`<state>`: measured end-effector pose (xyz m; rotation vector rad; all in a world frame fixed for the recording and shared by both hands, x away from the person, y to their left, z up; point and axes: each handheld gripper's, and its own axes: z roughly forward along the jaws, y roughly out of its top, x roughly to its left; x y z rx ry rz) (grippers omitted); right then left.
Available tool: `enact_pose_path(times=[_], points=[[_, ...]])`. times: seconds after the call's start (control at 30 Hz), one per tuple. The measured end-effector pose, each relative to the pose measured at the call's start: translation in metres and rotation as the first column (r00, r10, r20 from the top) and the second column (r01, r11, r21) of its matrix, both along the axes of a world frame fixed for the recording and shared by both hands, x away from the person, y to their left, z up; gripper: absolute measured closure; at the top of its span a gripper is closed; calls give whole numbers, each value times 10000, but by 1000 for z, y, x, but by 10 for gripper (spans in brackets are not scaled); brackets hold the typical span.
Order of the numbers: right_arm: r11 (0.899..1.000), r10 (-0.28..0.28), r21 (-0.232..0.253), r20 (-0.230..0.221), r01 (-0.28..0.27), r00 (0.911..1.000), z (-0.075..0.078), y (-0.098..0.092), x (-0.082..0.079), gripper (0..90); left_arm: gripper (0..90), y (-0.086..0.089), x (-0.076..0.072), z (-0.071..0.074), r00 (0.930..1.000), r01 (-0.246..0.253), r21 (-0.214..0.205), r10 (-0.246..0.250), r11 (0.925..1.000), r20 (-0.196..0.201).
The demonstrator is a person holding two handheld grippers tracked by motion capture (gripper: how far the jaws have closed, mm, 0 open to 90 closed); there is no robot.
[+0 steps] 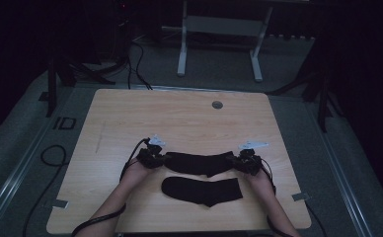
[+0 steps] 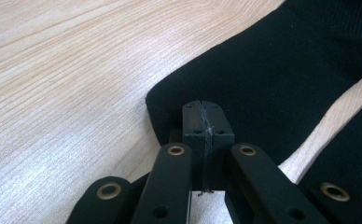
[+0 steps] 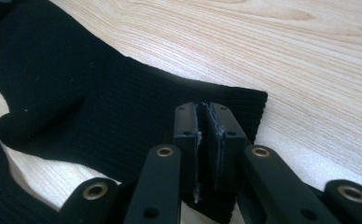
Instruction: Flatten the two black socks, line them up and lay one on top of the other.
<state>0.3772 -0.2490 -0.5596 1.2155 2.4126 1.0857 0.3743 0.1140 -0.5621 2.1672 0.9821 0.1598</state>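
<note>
Black sock (image 1: 199, 163) on wooden table (image 1: 189, 118): left gripper (image 1: 152, 158) clamps toe; right gripper (image 1: 246, 163) jaws slightly parted around cuff.

The table (image 1: 130, 113) is pale, light wood with a fine, streaky grain running across it, and a small grey disc (image 1: 217, 104) sits near its far edge. The upper sock (image 1: 199, 162) is plain black; up close its cuff shows a fine ribbed knit. The lower sock (image 1: 202, 190) is the same flat black. The left gripper (image 1: 161, 159) and right gripper (image 1: 237, 161) are black with brass-coloured rivets, each topped by a pale grey plate. The floor (image 1: 219, 64) is dull grey.
</note>
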Motion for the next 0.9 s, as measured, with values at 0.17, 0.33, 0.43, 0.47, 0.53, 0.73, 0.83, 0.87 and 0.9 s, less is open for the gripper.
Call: enact_pose_path(times=[0.17,0.33,0.43,0.47,0.53,0.73,0.83,0.87,0.9], points=[[9997,221,64,32,-221,9998,6,2,2,737,807,3,-2,6,9999,-67,-417,72,9991,105],[9983,584,-21,103,-584,9982,16,4,-1,528,614,7,-16,23,9972,221,-540,-182,9983,719],[9967,812,28,200,-812,9965,22,3,-5,386,556,11,-26,29,9951,358,-663,-294,9972,945],[9965,836,-38,175,-835,9963,24,3,-6,363,529,13,-30,31,9954,329,-810,-253,9962,927],[9961,872,-115,213,-870,9960,26,1,-9,326,512,17,-39,32,9949,395,-995,-298,9943,968],[9901,1177,-793,243,-1154,9928,34,-8,-25,356,465,26,-64,31,9949,704,-892,-634,9935,788],[9910,1206,-588,-14,-1205,9927,37,-14,-34,367,450,28,-72,27,9984,465,-1124,-426,9926,374],[9918,1141,-586,52,-1136,9935,38,-16,-38,367,450,27,-74,26,9991,348,-1082,-320,9935,273],[9925,1097,-544,43,-1093,9940,38,-17,-43,364,450,26,-76,26,9997,215,-1022,-199,9945,163]])
